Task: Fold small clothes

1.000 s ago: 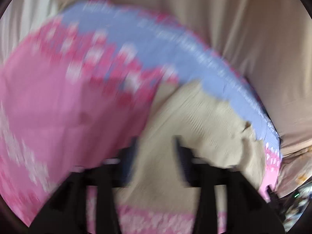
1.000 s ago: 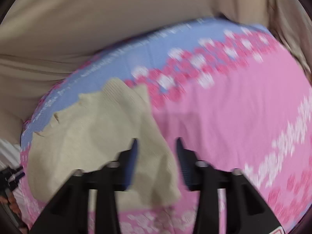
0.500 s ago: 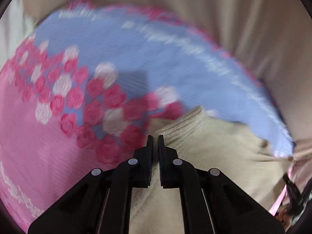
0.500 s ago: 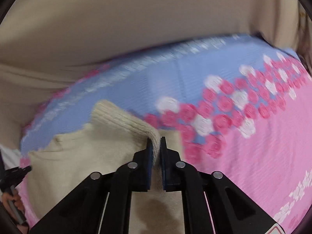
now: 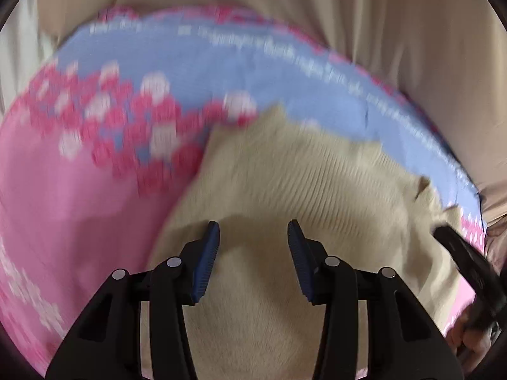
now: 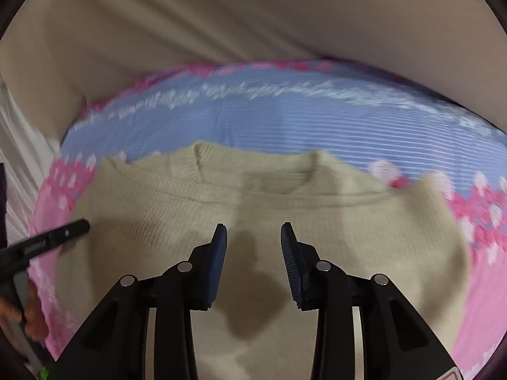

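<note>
A small beige knit sweater [image 6: 253, 209] lies flat on a pink and blue flowered cloth [image 6: 285, 120], its ribbed collar at the far edge. It also shows in the left wrist view [image 5: 317, 190]. My left gripper [image 5: 253, 237] is open and empty above the sweater's body. My right gripper [image 6: 253, 237] is open and empty above the sweater's middle, just short of the collar. Each gripper shows at the edge of the other's view: the right one in the left wrist view [image 5: 465, 262], the left one in the right wrist view [image 6: 47, 243].
The flowered cloth [image 5: 79, 221] covers the work surface. Tan draped fabric [image 6: 221, 25] hangs behind it, and in the left wrist view [image 5: 412, 31]. The person's hand [image 6: 28, 313] shows at the lower left.
Half a second ago both grippers were shut on the sweater's top edge. Both have since let go, opened and pulled back, and the sweater now lies flat with its collar spread.
</note>
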Demonstrator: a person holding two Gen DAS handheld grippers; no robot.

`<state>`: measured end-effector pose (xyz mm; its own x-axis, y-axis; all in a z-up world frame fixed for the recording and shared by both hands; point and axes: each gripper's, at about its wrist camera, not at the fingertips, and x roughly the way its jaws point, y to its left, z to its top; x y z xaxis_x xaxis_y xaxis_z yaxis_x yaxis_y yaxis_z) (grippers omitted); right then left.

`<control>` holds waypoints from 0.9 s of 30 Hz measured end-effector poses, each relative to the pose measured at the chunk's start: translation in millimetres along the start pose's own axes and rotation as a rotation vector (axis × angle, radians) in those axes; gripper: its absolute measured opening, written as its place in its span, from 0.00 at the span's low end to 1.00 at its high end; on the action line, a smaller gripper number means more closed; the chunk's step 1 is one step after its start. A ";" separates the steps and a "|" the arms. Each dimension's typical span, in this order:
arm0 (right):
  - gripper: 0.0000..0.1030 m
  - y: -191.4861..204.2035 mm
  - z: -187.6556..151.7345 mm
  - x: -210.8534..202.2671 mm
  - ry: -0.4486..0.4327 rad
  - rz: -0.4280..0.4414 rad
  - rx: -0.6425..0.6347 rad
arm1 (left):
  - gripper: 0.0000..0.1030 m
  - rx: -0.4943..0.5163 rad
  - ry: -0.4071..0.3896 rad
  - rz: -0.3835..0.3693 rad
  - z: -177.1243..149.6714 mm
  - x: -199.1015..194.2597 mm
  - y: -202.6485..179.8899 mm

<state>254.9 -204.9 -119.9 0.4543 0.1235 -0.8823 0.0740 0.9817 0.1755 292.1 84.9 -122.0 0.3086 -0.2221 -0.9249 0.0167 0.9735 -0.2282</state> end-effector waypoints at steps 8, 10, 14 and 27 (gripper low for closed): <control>0.02 -100.9 1.3 -49.4 -0.184 -0.268 0.337 | 0.48 -0.055 -0.013 -0.041 -14.8 -13.4 30.8; 0.11 -131.3 -15.5 -80.3 -0.221 -0.318 0.377 | 0.55 -0.093 -0.019 -0.053 -16.7 -20.7 46.4; 0.54 -169.2 -76.0 -113.7 -0.160 -0.241 0.422 | 0.70 -0.126 -0.042 -0.026 -31.2 -29.2 67.8; 0.30 -168.4 -188.4 -65.6 -0.039 0.042 0.696 | 0.30 -0.294 0.041 -0.196 -69.6 -9.5 89.7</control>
<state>45.4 -351.0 -173.8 0.4996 0.1414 -0.8547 0.6017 0.6531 0.4598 224.4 170.5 -154.8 0.2880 -0.4113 -0.8648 -0.2044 0.8559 -0.4751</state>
